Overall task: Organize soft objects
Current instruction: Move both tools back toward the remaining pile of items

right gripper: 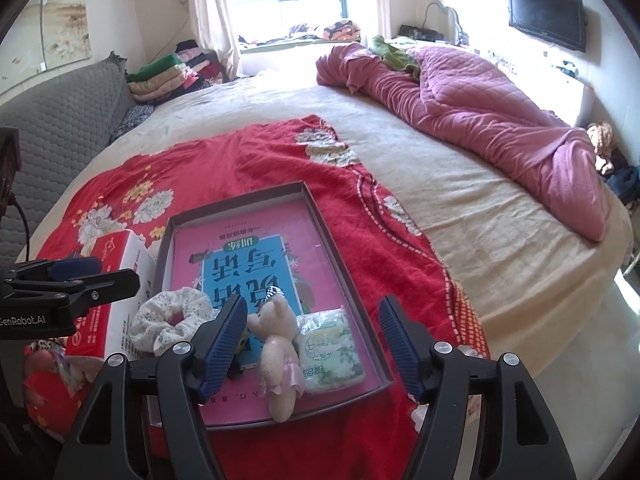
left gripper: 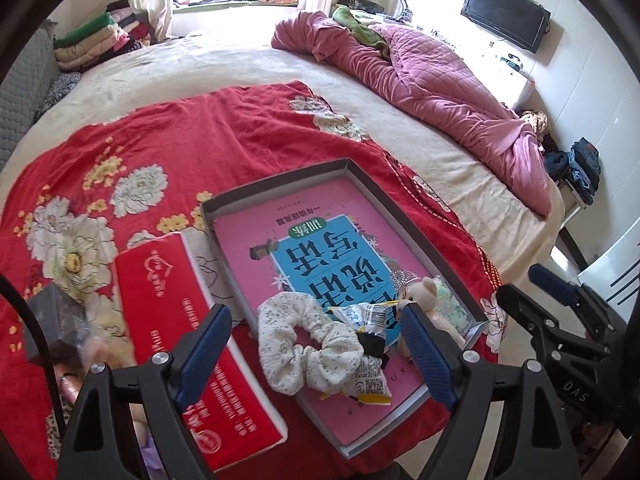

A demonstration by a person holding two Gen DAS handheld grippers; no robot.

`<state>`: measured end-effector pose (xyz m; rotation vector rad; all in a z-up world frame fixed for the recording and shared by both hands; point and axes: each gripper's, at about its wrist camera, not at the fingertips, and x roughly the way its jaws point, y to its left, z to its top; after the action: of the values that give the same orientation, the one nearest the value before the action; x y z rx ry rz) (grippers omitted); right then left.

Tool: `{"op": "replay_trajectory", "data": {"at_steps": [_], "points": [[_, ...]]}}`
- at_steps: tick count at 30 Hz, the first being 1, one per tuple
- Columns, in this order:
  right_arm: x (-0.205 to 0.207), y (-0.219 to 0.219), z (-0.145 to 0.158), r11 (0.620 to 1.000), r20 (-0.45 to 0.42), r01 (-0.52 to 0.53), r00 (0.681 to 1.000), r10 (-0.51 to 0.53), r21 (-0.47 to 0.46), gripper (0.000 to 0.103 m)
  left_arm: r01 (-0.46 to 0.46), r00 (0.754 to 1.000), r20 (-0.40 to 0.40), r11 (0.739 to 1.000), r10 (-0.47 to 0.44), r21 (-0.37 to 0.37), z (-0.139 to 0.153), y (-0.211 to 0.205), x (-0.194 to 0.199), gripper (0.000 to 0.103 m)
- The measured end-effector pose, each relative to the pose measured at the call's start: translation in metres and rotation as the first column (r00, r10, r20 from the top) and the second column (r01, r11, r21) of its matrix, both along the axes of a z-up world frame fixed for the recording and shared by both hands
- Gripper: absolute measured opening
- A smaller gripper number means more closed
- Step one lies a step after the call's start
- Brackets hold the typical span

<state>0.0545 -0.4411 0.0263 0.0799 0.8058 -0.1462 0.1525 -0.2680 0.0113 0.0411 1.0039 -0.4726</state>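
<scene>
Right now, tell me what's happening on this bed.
A person holds two tongs over a shallow grey tray on the red floral blanket. Both the left tongs and right tongs are open and hold nothing. Inside the tray, on a pink book, lie a floral scrunchie, a snack packet, a small plush bear and a tissue pack. A red tissue box sits beside the tray.

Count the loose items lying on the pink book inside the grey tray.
4: white floral fabric scrunchie at the near left, crumpled yellow snack wrapper beside it, small cream plush bear, green-white tissue pack at the near right. Smaller items may be hidden underneath.
</scene>
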Motion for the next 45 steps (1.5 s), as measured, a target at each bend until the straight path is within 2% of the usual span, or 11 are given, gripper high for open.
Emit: {"op": "replay_trajectory", "data": {"at_steps": [14,23,28,38,45], "points": [[-0.014,0.035,0.043,0.998,0.074,-0.023,0.997,0.027,-0.062,0.074,-0.030,0.998,0.055,1.000,0.030,-0.006,0.037,0.032,-0.024,0.086],[-0.023,0.071,0.068,0.994,0.119,-0.065,0.990,0.075,-0.089,0.075,-0.072,0.994,0.084,0.997,0.073,-0.017,0.056,0.069,-0.042,0.086],[-0.024,0.094,0.079,0.991,0.140,-0.111,0.983,0.120,-0.071,0.075,-0.115,0.989,0.096,0.993,0.115,-0.013,0.063,0.097,-0.049,0.086],[-0.023,0.150,0.089,0.974,0.151,-0.209,0.964,0.220,-0.088,0.075,-0.198,0.975,0.103,0.980,0.199,-0.021,0.070,0.153,-0.060,0.086],[-0.020,0.190,0.081,0.951,0.121,-0.293,0.945,0.304,-0.102,0.075,-0.280,0.956,0.084,0.959,0.282,-0.034,0.065,0.207,-0.065,0.086]]}}
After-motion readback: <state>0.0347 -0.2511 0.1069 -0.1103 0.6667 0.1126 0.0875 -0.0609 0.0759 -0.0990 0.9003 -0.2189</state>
